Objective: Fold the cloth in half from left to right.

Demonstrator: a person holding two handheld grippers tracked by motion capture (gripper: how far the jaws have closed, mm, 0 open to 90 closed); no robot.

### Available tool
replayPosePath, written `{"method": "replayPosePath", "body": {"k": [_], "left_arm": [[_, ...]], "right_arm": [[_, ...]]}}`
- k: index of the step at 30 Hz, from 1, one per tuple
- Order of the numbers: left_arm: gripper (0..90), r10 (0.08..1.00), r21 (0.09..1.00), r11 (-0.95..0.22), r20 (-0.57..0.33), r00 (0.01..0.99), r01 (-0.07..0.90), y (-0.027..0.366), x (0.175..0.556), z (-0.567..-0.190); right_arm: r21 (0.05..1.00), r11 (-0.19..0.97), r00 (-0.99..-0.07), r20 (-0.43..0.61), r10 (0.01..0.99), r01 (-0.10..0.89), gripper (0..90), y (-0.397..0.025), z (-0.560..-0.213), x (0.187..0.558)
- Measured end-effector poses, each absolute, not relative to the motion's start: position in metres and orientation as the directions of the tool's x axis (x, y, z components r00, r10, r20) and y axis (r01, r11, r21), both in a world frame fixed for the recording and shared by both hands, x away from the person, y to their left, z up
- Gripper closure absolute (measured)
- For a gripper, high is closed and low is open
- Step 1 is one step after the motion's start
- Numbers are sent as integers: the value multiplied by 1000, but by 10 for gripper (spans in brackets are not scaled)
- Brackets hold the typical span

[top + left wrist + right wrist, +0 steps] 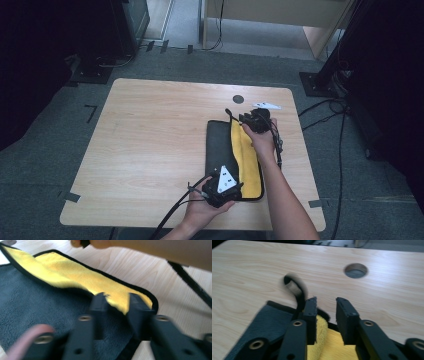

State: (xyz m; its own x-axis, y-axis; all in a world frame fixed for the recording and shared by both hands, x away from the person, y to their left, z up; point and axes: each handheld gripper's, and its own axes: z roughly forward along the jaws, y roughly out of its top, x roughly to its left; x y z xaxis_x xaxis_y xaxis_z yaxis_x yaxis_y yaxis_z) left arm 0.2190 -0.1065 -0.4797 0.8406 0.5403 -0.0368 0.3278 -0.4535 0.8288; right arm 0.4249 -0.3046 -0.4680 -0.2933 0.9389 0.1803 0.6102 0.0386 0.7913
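A cloth, dark grey on one face and yellow on the other, lies on the right half of the wooden table with its right part folded back, yellow side up. My left gripper is at the cloth's near edge. In the left gripper view its jaws stand open around the yellow corner. My right gripper is at the far edge. It is open over the yellow fold, beside the cloth's black hanging loop.
A round cable hole in the tabletop lies just beyond the right gripper, also seen as the hole. Black cables trail across the table's right side. The table's left half is bare wood. Dark stands and cables surround the table on the floor.
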Motion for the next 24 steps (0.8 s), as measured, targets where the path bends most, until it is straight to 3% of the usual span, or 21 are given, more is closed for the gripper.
{"method": "replayPosePath", "body": {"k": [2, 9, 13, 16, 18, 24], "left_arm": [[523, 554, 830, -450, -31, 832, 330, -99, 218, -479], [503, 595, 835, -434, -16, 803, 338, -60, 219, -482], [504, 638, 808, -450, -9, 770, 382, -40, 223, -495], [508, 653, 778, -501, 53, 756, 378, -34, 225, -504], [507, 651, 765, -515, 57, 757, 386, -33, 226, -509], [514, 637, 769, -513, 43, 770, 382, -29, 222, -516]], "right_arm": [[796, 31, -269, 167, 949, 604, 675, -311, -468, 423], [798, 69, -286, 132, 949, 599, 605, -299, -470, 417], [792, 175, -342, 44, 939, 584, 486, -268, -476, 417], [751, 229, -311, -34, 950, 619, 378, -247, -487, 424], [734, 206, -280, -22, 960, 647, 332, -241, -494, 428], [710, 161, -213, -16, 977, 686, 344, -250, -501, 432]]}}
